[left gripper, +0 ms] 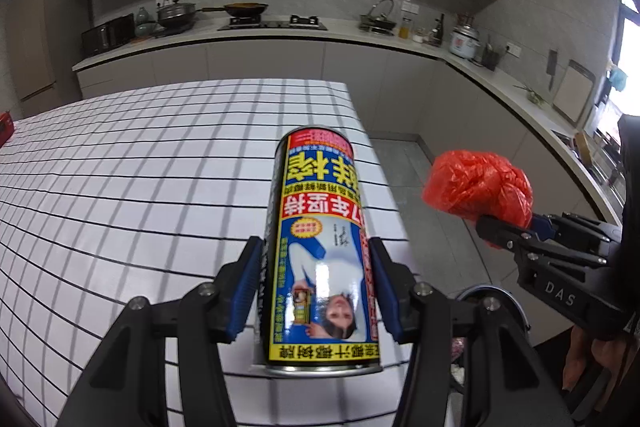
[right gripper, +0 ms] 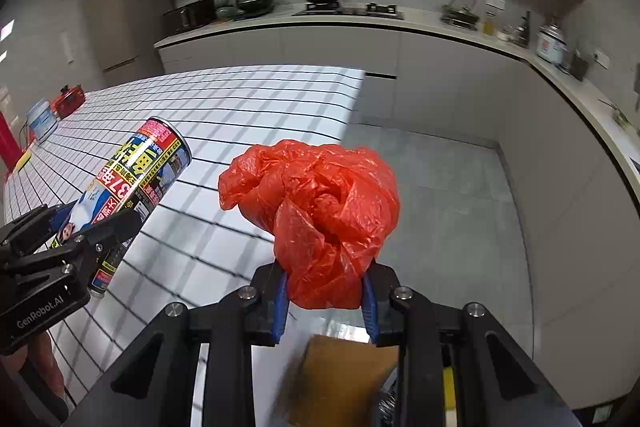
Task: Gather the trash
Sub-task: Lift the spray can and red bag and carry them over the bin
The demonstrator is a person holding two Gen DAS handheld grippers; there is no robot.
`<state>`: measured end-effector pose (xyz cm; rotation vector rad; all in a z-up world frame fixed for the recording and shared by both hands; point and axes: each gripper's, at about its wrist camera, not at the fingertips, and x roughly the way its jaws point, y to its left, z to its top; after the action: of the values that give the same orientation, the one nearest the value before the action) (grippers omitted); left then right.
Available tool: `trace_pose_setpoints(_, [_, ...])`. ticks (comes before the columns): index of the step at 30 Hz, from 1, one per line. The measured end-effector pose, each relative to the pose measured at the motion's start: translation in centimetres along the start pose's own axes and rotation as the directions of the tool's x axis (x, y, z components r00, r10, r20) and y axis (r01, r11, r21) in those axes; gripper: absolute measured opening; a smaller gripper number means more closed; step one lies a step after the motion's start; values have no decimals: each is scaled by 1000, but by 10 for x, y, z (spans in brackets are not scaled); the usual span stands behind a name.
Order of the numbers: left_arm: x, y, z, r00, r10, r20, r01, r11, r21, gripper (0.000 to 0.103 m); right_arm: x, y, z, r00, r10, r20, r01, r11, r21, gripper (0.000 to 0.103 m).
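My left gripper is shut on a tall printed drink can, held above the white grid-patterned table near its right edge. The can also shows in the right wrist view, tilted in the left gripper. My right gripper is shut on a crumpled red plastic bag, held off the table's right side over the floor. The bag and right gripper show at the right of the left wrist view.
A round bin rim lies below, right of the can. A brown cardboard piece sits under the right gripper. A red box and white container stand at the table's far left. Kitchen counters run behind and right.
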<state>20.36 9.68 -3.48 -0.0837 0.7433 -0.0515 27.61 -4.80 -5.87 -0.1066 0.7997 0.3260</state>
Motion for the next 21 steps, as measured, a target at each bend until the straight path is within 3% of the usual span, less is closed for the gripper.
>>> trace_pose_setpoints(9, [-1, -78, -18, 996, -86, -17, 87, 995, 56, 54, -48, -87, -49, 995, -96, -9, 97, 992, 85, 32])
trace_pose_setpoints(21, [9, -186, -66, 978, -187, -90, 198, 972, 126, 54, -89, -182, -123, 980, -189, -66, 198, 966, 166, 32])
